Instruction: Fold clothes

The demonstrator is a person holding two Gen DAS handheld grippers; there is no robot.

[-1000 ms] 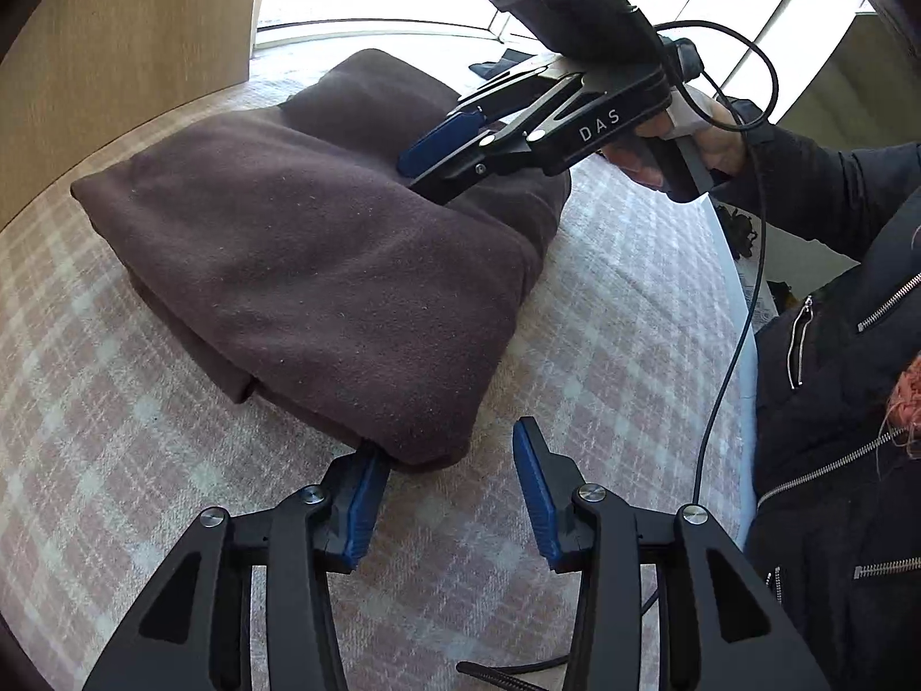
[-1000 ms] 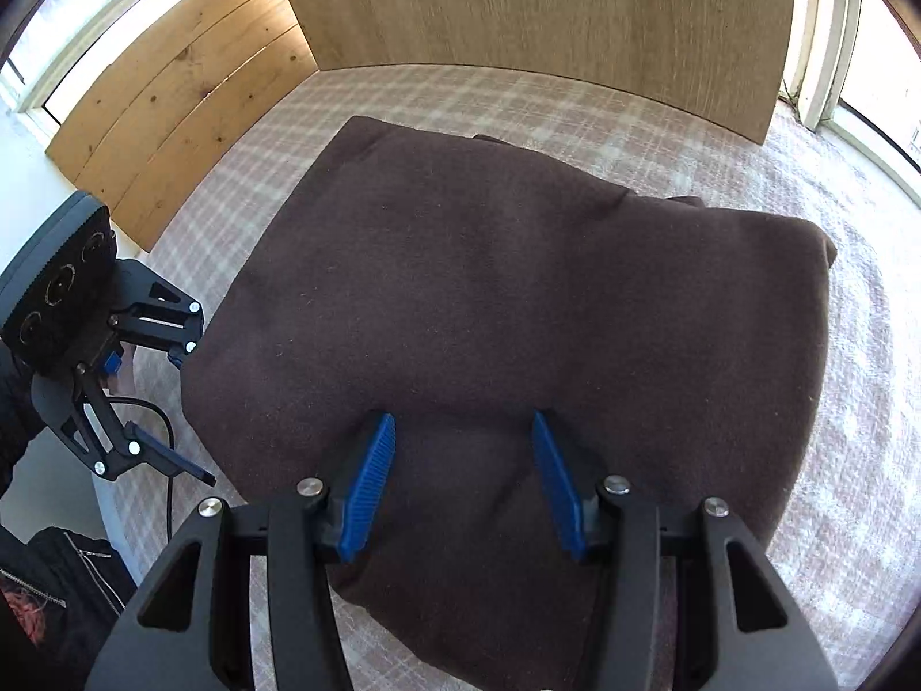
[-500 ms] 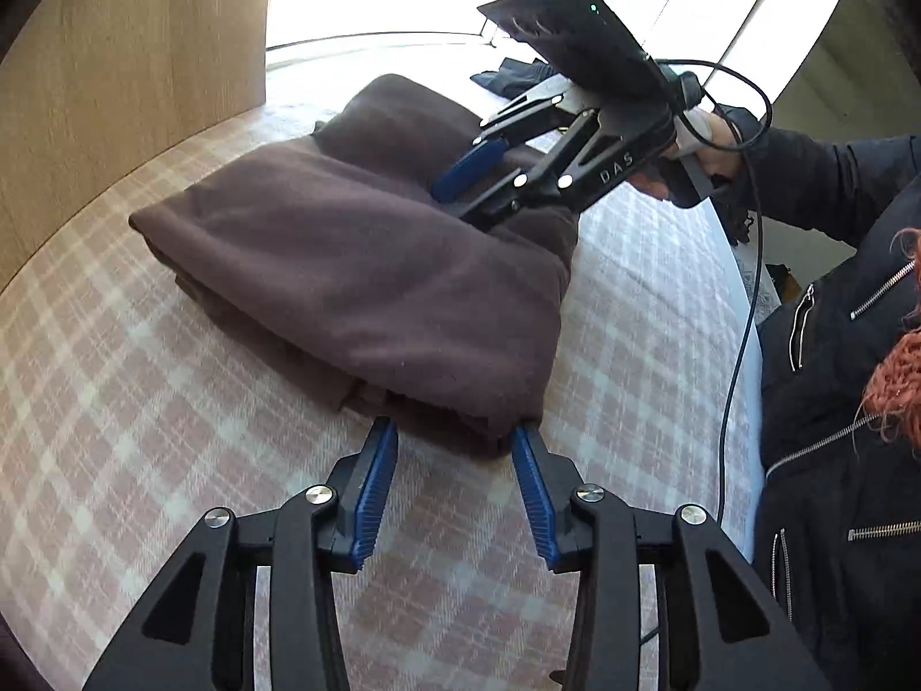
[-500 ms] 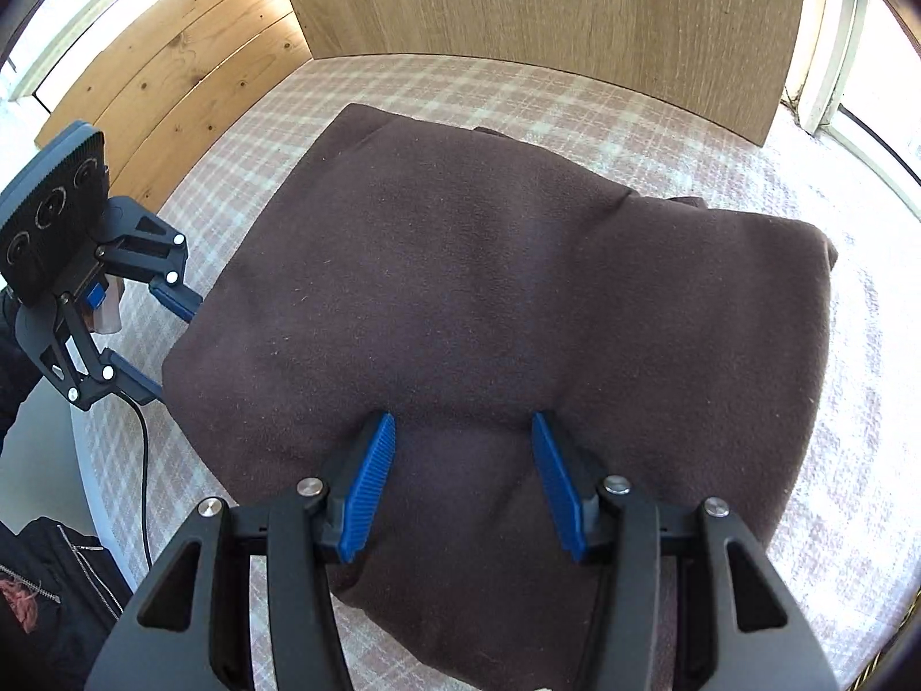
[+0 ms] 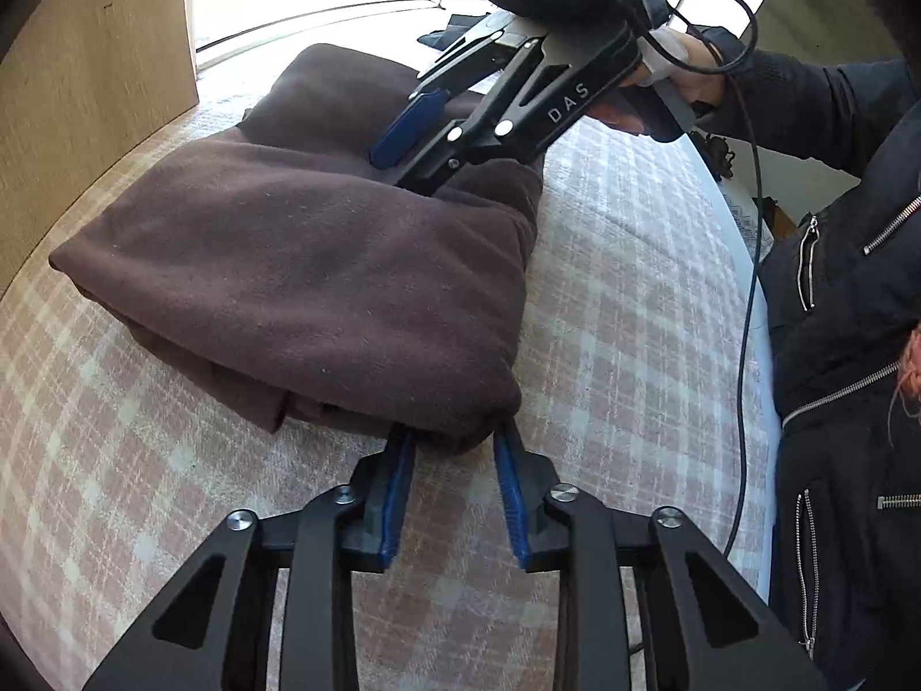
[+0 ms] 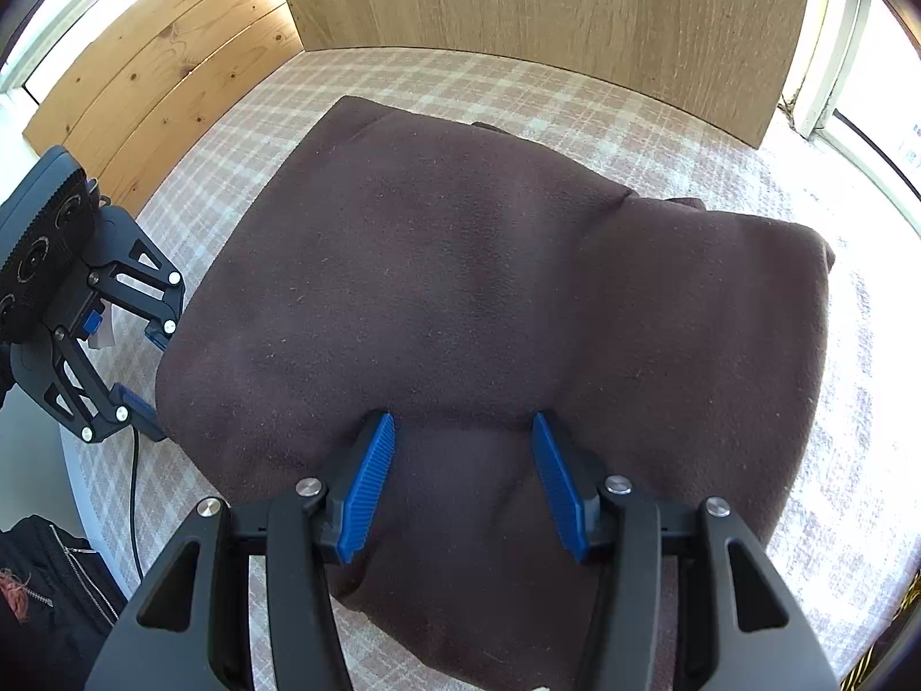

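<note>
Left tool (image 5: 455,443) at folded brown garment (image 5: 322,265), wooden panel (image 5: 86,86) beyond.

The only readable lettering is "DAS", in pale capitals on the black body of the right tool (image 5: 403,164), seen from the left wrist camera.

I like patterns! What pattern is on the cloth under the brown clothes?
Pink-and-white checks on the bed cover, clearest in the right wrist view.
</note>
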